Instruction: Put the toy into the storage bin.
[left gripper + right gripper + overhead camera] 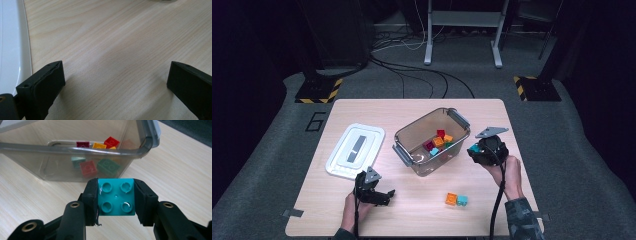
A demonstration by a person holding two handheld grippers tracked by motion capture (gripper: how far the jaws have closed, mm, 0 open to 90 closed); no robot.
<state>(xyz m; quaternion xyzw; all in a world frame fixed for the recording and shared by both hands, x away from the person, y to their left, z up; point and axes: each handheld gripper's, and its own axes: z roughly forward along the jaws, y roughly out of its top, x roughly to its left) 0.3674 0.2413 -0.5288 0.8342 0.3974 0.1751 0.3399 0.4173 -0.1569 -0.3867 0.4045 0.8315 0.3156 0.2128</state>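
Far left on the table [422, 197] lies the white lid [355, 150], flat. Just below it the left tool [379, 194] rests low over bare wood, its jaws spread wide with nothing between them. In the middle stands the clear bin [404, 148], a handful of coloured bricks [438, 142] in its bottom. Nearer the person, an orange brick [451, 198] and a light blue brick [462, 200] sit touching on the table. At the right, the right tool [475, 148] is clamped on a teal brick [116, 196], studs up, held just outside the bin's right end.
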